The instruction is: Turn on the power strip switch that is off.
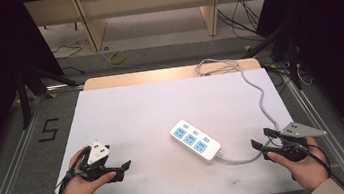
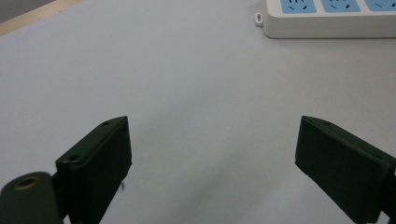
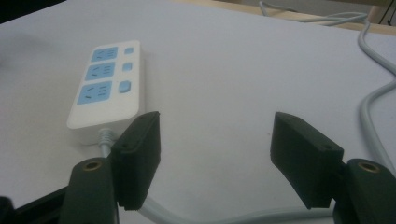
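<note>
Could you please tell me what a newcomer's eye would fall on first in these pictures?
A white plastic power strip with blue sockets lies at the middle of the white table, its grey cable trailing to the far edge. The left gripper and right gripper, both open, flank it near the front edge.

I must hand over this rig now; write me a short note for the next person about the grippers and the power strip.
Left gripper: open, holding nothing, low over the table at its near left.
Right gripper: open, holding nothing, at the near right, just beside the strip's cable.
Power strip: lies flat and diagonal, middle of the table, between both grippers, sockets up. Its cable runs off the far edge.
Done: nothing visible yet; strip untouched.
Left: probably approach and grasp the strip or its cable.
</note>
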### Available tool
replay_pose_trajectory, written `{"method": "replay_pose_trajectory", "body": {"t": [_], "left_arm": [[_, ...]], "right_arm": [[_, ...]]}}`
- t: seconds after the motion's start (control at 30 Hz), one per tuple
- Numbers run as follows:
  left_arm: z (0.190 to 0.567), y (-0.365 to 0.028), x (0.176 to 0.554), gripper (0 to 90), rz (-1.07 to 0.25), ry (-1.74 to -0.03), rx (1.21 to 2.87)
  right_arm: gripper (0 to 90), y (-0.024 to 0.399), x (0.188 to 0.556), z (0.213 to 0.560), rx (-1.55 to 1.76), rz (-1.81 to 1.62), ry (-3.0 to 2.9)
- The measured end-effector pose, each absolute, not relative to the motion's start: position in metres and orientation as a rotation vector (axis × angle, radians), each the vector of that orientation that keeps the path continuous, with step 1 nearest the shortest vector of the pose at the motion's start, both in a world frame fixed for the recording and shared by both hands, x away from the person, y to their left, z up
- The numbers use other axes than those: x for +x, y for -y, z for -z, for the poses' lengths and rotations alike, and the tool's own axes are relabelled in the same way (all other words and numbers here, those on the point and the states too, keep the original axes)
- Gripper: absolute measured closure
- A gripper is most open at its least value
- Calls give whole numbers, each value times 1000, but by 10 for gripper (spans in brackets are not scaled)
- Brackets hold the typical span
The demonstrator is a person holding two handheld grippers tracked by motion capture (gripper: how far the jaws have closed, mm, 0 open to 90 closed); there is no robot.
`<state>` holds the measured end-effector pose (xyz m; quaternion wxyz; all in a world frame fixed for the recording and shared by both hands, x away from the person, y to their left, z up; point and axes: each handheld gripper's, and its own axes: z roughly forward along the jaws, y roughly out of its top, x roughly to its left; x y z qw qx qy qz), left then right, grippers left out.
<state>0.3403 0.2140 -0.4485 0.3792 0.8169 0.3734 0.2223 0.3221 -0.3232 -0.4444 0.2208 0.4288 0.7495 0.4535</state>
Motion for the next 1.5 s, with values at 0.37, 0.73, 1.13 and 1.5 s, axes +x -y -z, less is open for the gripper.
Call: {"method": "replay_pose_trajectory", "body": {"t": [0.37, 0.73, 1.13, 1.5], "left_arm": [[448, -212, 341, 119, -581, -955, 2084], [448, -212, 342, 142, -590, -957, 2083], [447, -210, 343, 145, -602, -962, 2067], [446, -208, 343, 150, -606, -954, 2069]], "right_arm": [[425, 322, 323, 441, 1193, -1237, -2053], [799, 324, 322, 433, 1221, -1221, -2000], [900, 320, 324, 429, 1218, -1177, -2016], [900, 313, 328, 428, 1227, -1190, -2045]]}}
